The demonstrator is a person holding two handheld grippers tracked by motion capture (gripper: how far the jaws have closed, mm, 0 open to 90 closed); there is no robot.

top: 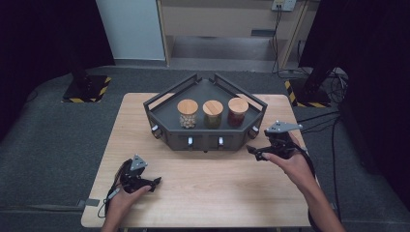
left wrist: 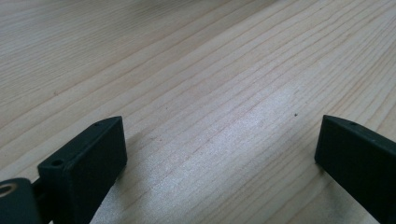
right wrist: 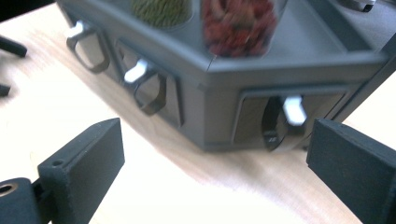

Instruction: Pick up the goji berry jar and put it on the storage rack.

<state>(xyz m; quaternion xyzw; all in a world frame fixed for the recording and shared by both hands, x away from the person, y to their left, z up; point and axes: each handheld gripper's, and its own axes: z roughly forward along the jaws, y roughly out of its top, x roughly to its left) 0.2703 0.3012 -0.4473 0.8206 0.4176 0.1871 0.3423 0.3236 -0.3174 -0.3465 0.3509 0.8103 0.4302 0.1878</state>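
Note:
A dark grey corner rack (top: 203, 139) stands at the back middle of the wooden table (top: 217, 193). It holds three wood-lidded jars: beige beans (top: 187, 113), green contents (top: 212, 114) and red contents (top: 237, 111). My right gripper (top: 254, 152) hovers open just off the rack's right front corner. In the right gripper view its jaws (right wrist: 215, 149) stand wide apart with nothing between them. They face a white-tipped hook (right wrist: 285, 119) on the rack's wall (right wrist: 219, 79), below the red jar (right wrist: 238, 28). My left gripper (top: 155, 182) rests open near the table's front left, over bare wood (left wrist: 187, 56).
Two more white-tipped hooks (right wrist: 149, 86) line the rack's front wall. Beyond the table stand black bases with hazard stripes (top: 87, 89). Cables (top: 333, 121) trail off the right side. Bare wood lies between the two hands.

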